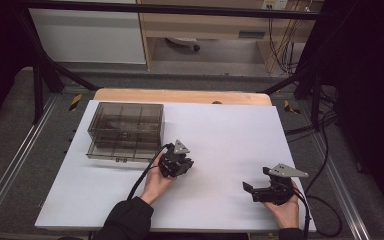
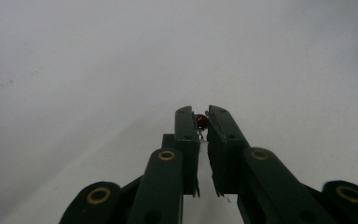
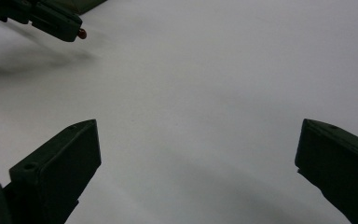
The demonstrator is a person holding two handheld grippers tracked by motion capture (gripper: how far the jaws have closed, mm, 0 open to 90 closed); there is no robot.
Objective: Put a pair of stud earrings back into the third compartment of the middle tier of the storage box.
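Fingers of the right gripper are spread wide apart, with nothing between them, as is seen in the right gripper view, where only bare white sheet lies in the gap. In the high view this gripper is held in the person's right hand at the near right of the white sheet, its jaws pointed left, and its grey three-cornered plate is carried on top. Farther in and to the left, the left gripper is held in the left hand near the middle of the sheet, its cable trailing back toward the dark sleeve. In the left gripper view its jaws are drawn nearly together and a small dark red bead-like piece is pinched at their tips, a thin bit of wire showing just under it; what the piece is cannot be told. In the right gripper view the same red piece is seen at the tip of the left gripper, raised a little above the sheet. Beyond the left gripper, at the far left of the sheet, a smoke-tinted clear compartment box is set, with its lid closed. At the far edge, a strip of the wooden table is left uncovered by the sheet.
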